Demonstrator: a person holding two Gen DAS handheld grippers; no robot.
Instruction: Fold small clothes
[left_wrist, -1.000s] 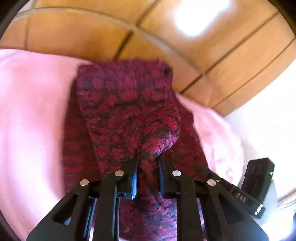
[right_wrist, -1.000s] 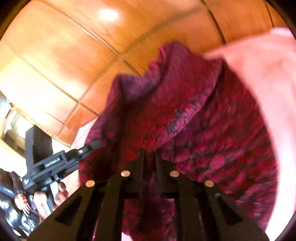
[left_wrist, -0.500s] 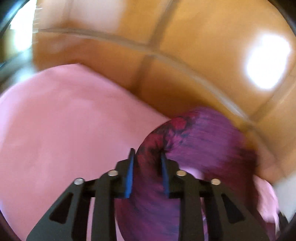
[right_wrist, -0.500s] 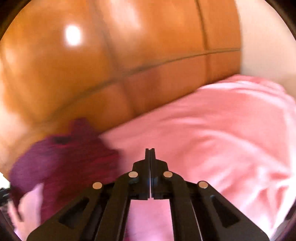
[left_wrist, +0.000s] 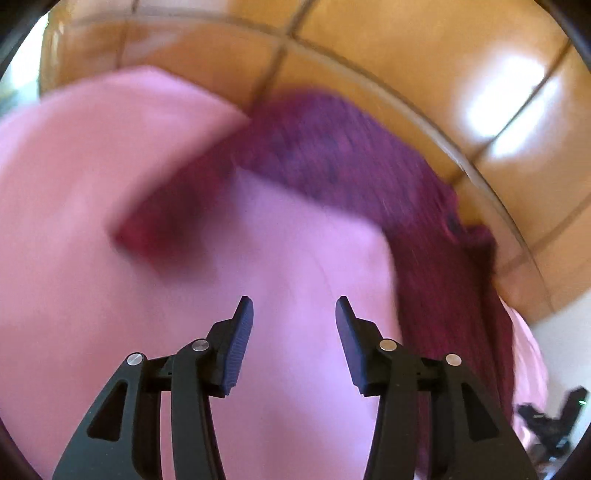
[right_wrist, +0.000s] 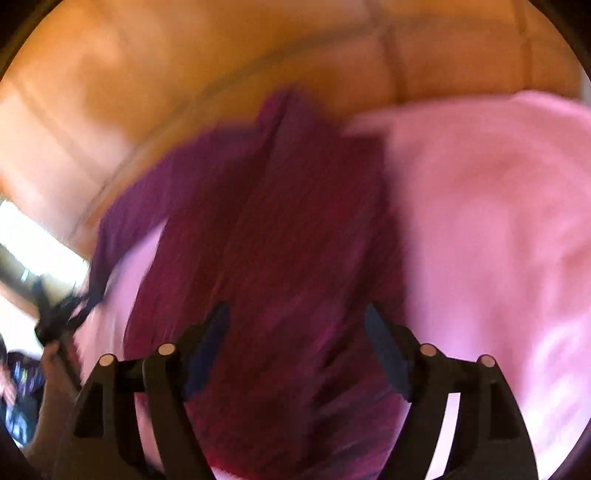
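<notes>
Left wrist view first: the left tool (left_wrist: 294, 314) is sitting wide, nothing between its two black ribbed fingers (left_wrist: 236, 347), just hovering over a soft pink blanket (left_wrist: 92, 302) that's filling most of the frame. The dark red knit garment (left_wrist: 351, 162) is lying on that blanket ahead and to the right of the tool, not touching it. It's looking fuzzy and woolly, with darker mottled patches, and it's draping in a bent shape: one band running across the top, another dropping down the right side. A blurred red bit is poking out to the left, too smeared to tell what part it is. Behind everything there's glossy orange-brown wood paneling (left_wrist: 424, 48) with dark seams and bright glare spots. In the bottom right corner a black gadget (left_wrist: 554, 424) is showing, too blurry to name.

Right wrist view: the right tool (right_wrist: 295, 314) is also spread wide, gripping nothing. The garment (right_wrist: 280, 229) is lying right in front of and under it, a long crumpled dark red mass running up the middle, heavily motion-blurred so the knit texture is barely reading. The blanket (right_wrist: 498, 240) is showing on both sides of it. Same wood paneling (right_wrist: 184, 74) behind.
</notes>
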